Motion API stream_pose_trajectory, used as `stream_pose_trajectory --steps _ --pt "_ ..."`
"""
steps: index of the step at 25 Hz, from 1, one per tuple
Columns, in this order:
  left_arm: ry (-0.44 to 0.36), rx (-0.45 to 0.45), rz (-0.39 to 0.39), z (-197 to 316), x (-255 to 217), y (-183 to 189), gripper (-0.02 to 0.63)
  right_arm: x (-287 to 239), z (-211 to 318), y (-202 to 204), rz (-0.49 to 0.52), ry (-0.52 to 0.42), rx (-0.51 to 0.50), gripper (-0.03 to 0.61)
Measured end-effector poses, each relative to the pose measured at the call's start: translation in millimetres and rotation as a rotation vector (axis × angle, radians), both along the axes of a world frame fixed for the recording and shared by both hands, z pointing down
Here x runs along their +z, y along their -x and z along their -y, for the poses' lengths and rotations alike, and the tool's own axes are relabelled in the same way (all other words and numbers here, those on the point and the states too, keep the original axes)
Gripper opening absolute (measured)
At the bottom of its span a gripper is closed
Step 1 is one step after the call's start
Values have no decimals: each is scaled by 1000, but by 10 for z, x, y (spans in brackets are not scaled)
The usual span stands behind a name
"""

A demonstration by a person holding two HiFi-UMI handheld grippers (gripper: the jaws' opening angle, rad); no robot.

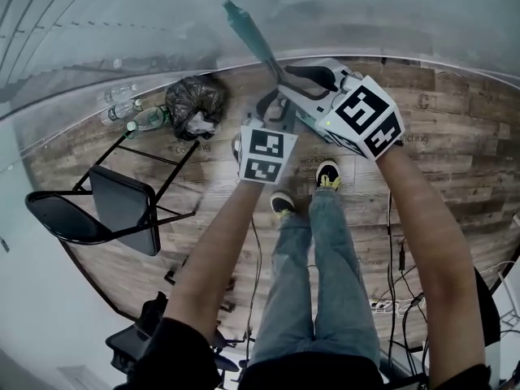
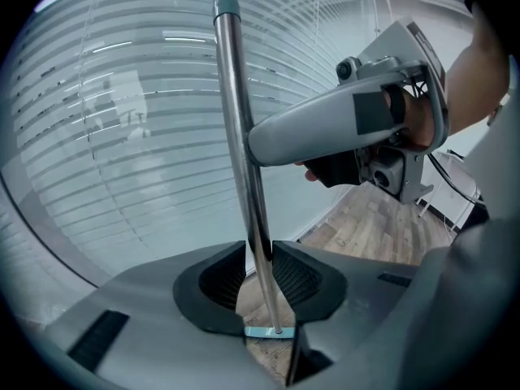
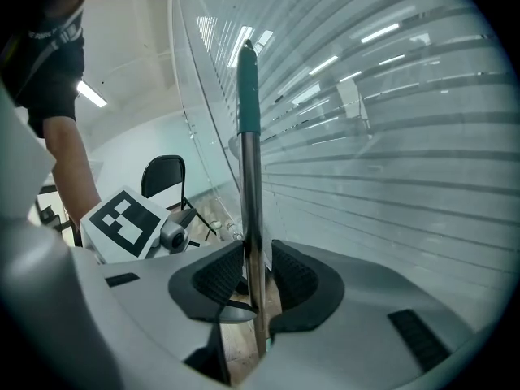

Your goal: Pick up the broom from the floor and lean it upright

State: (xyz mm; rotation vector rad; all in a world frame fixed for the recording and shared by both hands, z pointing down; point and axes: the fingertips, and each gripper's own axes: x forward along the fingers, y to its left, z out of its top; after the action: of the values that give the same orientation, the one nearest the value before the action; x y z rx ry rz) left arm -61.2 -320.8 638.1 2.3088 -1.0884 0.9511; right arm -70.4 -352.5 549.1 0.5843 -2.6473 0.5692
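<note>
While you stand facing the glass wall (image 1: 162,23) with its blinds, both your bare forearms reach out ahead of you, the left forearm (image 1: 215,250) close to your legs and the right forearm (image 1: 422,234) out to the side and angled inward. The broom (image 2: 236,120) stands nearly upright between the two tools, close to the glass, its teal grip (image 3: 248,96) at the top and a pale blue piece (image 2: 264,331) at its foot over the wooden floor (image 1: 439,136). Your left gripper (image 2: 260,270) is low on the metal pole, its pads closed against it on both sides. Your right gripper (image 3: 253,275) sits higher up. Its jaws stand a little apart round the pole, with a thin gap on one side, so it is not clamped.
</note>
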Motion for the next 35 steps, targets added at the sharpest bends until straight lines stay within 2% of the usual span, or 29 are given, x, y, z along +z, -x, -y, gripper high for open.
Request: stream_pose_trajectory --steps 8,13,18,21,24,26,29,35 --pt "27 -34 -29 -31 0 27 105 -74 -4 -189 45 15 37 138" --pt "37 9 -13 -118 -18 29 133 -110 -67 -219 25 8 52 138" --pt "28 -27 -22 -202 -248 177 135 -274 -192 -338 4 1 64 138" --pt "9 -84 -46 -287 -574 397 135 -543 -350 -470 1 -10 85 138" --pt "5 -144 -123 -474 -999 597 135 -938 -561 -598 6 -27 115 138" --pt "-7 -147 -172 -681 -1321 690 133 -1253 -764 -683 -7 -54 137 130" --pt "-39 -126 -205 -982 -1837 816 131 -1777 -1076 -733 -4 -94 173 109" --pt "-271 -37 -276 -1274 -3334 852 61 -2984 -1621 -630 4 -218 188 54"
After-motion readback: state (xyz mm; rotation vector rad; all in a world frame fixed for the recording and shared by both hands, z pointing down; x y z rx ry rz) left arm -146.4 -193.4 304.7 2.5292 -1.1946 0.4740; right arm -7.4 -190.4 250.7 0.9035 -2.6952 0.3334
